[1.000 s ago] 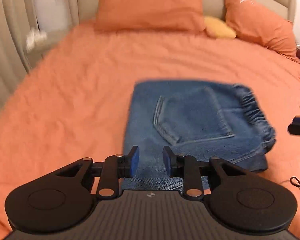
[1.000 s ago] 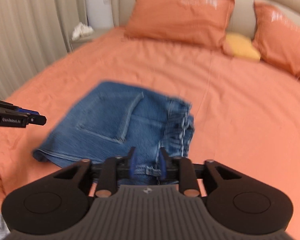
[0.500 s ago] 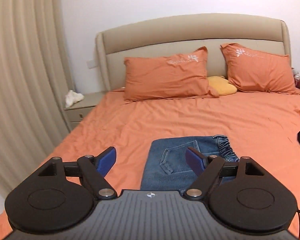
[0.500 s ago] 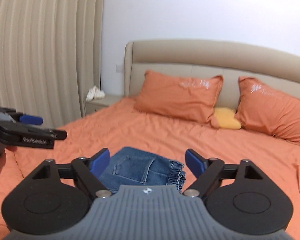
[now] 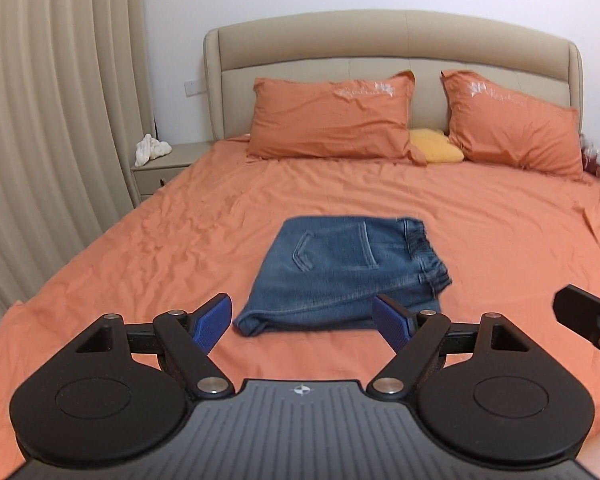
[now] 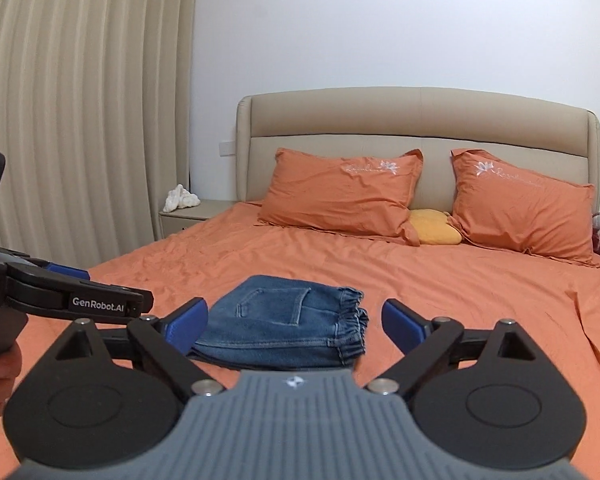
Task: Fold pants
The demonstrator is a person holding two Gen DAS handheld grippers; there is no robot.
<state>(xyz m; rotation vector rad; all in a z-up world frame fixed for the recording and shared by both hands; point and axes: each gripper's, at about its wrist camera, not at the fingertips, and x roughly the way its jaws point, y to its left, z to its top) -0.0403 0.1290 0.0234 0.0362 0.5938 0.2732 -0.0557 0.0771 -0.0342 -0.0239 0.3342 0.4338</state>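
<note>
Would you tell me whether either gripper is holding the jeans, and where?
Neither: left gripper and right gripper are open, clear of the folded jeans.

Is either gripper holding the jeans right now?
No, the left gripper and right gripper both stand open and apart from the folded jeans lying on the bed.

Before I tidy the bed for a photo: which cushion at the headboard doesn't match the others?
The small yellow cushion, wedged between the two big orange pillows. It alone is yellow, small and plain.
</note>
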